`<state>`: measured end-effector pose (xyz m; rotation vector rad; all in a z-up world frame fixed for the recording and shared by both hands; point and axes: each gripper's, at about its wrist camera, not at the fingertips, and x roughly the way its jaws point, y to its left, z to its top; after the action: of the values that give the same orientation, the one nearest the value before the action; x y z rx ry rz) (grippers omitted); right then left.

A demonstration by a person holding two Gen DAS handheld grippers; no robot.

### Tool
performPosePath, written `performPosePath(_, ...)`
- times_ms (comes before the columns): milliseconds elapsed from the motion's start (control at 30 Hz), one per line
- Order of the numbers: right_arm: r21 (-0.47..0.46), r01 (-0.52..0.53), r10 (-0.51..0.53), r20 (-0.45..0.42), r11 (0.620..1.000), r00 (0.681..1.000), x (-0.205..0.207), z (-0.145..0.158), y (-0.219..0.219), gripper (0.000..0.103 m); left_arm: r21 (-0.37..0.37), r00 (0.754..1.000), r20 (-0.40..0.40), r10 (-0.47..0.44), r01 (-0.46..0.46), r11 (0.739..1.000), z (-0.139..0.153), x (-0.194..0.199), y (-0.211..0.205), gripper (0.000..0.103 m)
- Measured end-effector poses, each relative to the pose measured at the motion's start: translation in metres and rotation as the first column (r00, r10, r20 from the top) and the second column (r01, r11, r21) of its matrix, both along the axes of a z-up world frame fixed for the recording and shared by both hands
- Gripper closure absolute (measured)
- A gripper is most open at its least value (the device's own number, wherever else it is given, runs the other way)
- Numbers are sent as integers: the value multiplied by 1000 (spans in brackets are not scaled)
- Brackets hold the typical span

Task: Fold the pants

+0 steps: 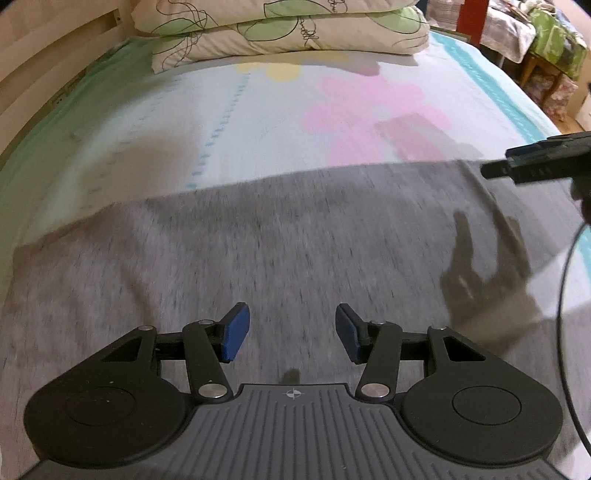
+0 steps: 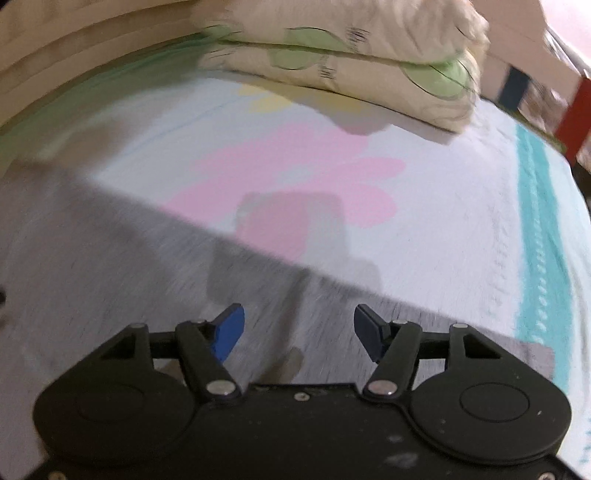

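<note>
A: Where, the pants?

B: Grey pants [image 1: 280, 251] spread flat across a bed [image 1: 207, 122], filling the lower part of both wrist views. Far edge straight, running across the pale sheet printed with pink and yellow flowers. Blurred by motion in both views.

A: And the left gripper?

B: Left gripper [image 1: 291, 332] tilted down over the grey cloth, blue pads [image 1: 236, 330] apart, nothing between them. Touching the fabric or just above it: cannot tell.

A: The right one?

B: Right gripper [image 2: 299, 332] also over the pants, near their far edge. Jaws wide apart, empty. In the left wrist view, seen from the side at the right border [image 1: 535, 162], above the cloth, with a two-pronged shadow cast below on the grey.

A: Anything else on the bed?

B: Two stacked pillows [image 1: 288, 33], cream with green leaf outlines, at the far end. Teal stripe [image 2: 539, 236] along the sheet's right side. Wooden headboard [image 1: 40, 74] to the left.
</note>
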<state>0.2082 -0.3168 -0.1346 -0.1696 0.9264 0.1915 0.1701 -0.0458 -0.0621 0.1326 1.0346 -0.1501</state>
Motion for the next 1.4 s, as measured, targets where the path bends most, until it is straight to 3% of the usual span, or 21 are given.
performPosePath(67, 34, 63, -63, -2, 997, 998, 21, -7, -6, 46, 5, 1000, 1, -1, 1, 1000, -4, 11, -4, 53)
performPosePath(200, 73, 137, -136, -19, 988, 991, 56, -22, -7, 76, 21, 1000, -10, -12, 12, 1000, -13, 27, -10, 53)
performPosePath(400, 45, 204, -201, -62, 978, 978, 75, -39, -12, 76, 40, 1000, -13, -14, 15, 999, -24, 43, -14, 53)
performPosePath(667, -31, 82, -85, -107, 996, 991, 19, -32, 1, 73, 59, 998, 66, -23, 19, 998, -18, 86, -25, 53)
performPosePath(967, -3, 74, -74, -87, 997, 993, -15, -34, 1, 72, 40, 992, 123, -29, 24, 999, -19, 142, -57, 53)
performPosePath(1100, -4, 65, -65, -79, 998, 995, -3, -39, -7, 71, 39, 993, 114, 19, -23, 999, -28, 157, -60, 53)
performPosePath(1267, -61, 2, -6, -62, 998, 998, -27, -43, 3, 71, 42, 994, 96, 58, -62, 997, -39, 173, -59, 53)
performPosePath(1400, -36, 6, -8, -57, 999, 998, -44, -46, 2, 71, 60, 996, 48, 75, -78, 995, -52, 185, -60, 53)
